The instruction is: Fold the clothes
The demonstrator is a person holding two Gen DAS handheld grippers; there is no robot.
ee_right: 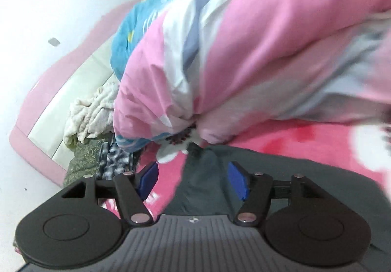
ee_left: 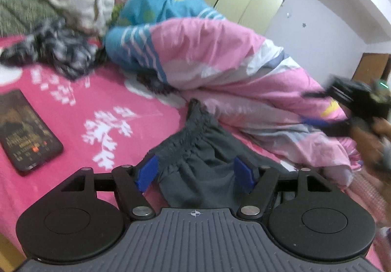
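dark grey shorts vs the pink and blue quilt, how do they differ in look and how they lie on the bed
The dark grey shorts are one plain colour; the quilt is patched pink, blue and white. The shorts lie low and fairly flat, elastic waistband gathered; the quilt is heaped in a tall mound. The shorts are much smaller than the quilt. Both rest on the pink bedsheet.

One dark grey garment (ee_left: 200, 164), one quilt (ee_left: 220, 56), one phone (ee_left: 24, 130), two claws (ee_left: 195, 171).

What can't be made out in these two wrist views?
- Dark grey garment: near part hidden behind the left gripper body, left wrist view.
- Right gripper: smeared by blur, left wrist view.
- Phone screen text: blurred.
- Quilt: cut off by the frame edge, right wrist view.
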